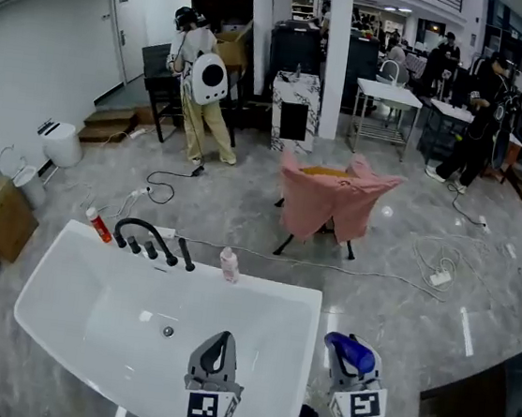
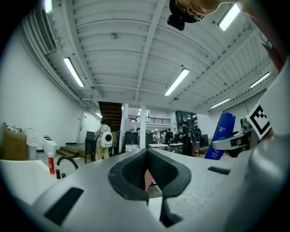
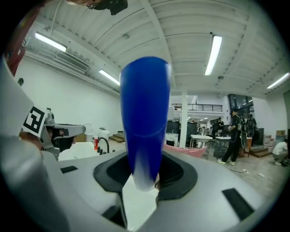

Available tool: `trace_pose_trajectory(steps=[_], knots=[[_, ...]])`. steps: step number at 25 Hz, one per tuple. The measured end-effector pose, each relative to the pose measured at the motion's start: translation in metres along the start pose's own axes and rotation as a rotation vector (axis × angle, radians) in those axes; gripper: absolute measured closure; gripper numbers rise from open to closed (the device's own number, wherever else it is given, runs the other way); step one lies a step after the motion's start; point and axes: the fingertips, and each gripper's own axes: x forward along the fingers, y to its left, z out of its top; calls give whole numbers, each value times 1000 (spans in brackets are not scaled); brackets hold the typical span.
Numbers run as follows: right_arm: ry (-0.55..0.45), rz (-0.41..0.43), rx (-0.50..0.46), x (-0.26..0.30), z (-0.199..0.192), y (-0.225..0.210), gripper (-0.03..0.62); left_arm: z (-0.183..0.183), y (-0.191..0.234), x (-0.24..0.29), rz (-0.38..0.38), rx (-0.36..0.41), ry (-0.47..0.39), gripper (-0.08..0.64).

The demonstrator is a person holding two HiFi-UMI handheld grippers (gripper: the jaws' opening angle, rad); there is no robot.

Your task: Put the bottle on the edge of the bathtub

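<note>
A blue bottle (image 3: 145,122) with a whitish lower end stands upright between the jaws of my right gripper (image 3: 144,182), which is shut on it. In the head view the bottle (image 1: 349,352) and right gripper (image 1: 350,363) hover just off the near right corner of the white bathtub (image 1: 270,285). My left gripper (image 1: 218,347) hangs over the tub's near end. Its jaws are shut with nothing in them (image 2: 147,181). From the left gripper view the blue bottle (image 2: 221,136) shows to the right.
A black faucet (image 1: 149,236), a red-and-white bottle (image 1: 98,224) and a small clear bottle (image 1: 229,264) sit on the tub's far rim. Beyond stand a pink-draped chair (image 1: 332,202), floor cables, a power strip (image 1: 440,278), a cardboard box (image 1: 1,213) and several people.
</note>
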Motion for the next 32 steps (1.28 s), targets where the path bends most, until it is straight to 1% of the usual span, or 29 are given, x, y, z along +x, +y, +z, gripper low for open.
trace_pose_trajectory(steps=[6,10,13,16,21,24,27,32], knots=[[20,145,-14,84,-21,5,440,-19,40,16,163,11,12,555],[34,225,-1,141,-39,0,440,-47,58,47,237,4,32,555],[79,303,10,178,-65,-2,440,-72,65,67,298,-34,61,555],[130,372,16,215,-94,-5,440,-94,68,90,353,-32,87,555],[198,428,5,275,-146,-13,440,-136,70,133,389,-11,137,555],[245,458,5,308,-179,-10,440,-163,75,153,412,-5,182,555],[289,488,2,339,-215,-6,440,-189,80,173,441,-9,208,555],[339,519,-14,384,-269,5,440,-226,85,194,447,27,260,555]])
